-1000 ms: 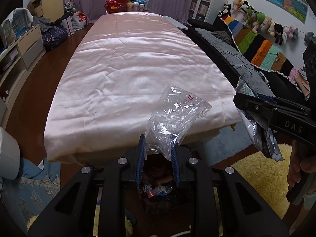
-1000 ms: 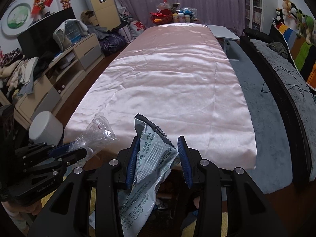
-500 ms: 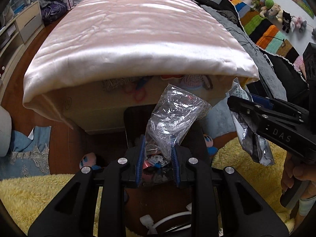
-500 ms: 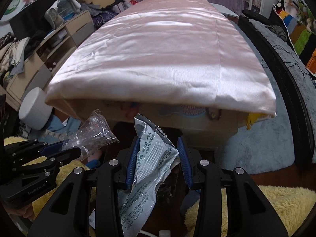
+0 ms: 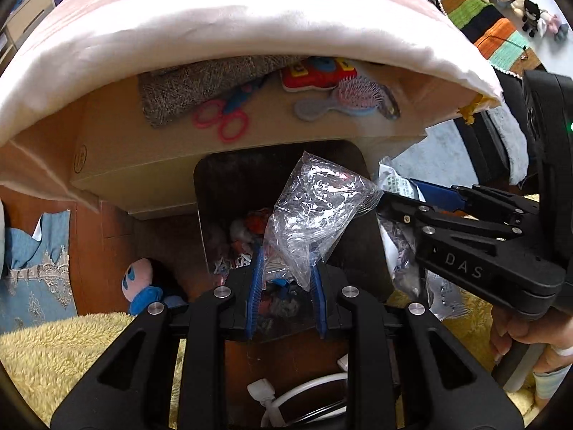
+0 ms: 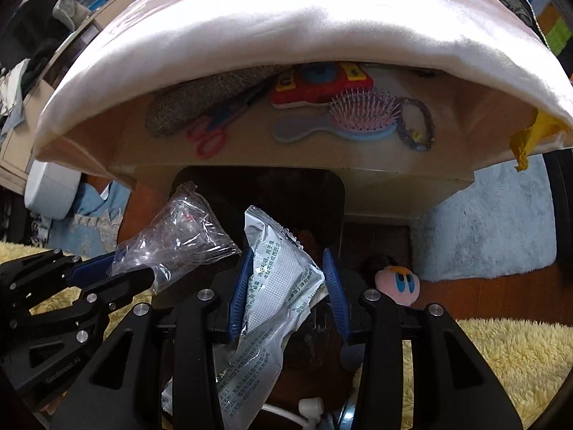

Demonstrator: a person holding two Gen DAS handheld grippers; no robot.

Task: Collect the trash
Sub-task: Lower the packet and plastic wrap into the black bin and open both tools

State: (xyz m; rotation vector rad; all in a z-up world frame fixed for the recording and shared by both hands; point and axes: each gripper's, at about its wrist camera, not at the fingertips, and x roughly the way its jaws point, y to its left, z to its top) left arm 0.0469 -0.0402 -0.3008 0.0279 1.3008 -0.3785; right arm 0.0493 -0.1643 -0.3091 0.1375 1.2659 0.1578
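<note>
Clear bag sits pinched at its lower end between the left gripper's narrow fingers, over the dark bin under the pink bed. To its right, the foil packet stands between the right gripper's wider-set fingers, touching both pads, above the same bin.

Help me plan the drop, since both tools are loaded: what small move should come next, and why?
Probably open the left tool to release the clear plastic bag. It already hangs over the open bin, where trash shows below. The right tool holds the foil packet above the same bin.
</note>
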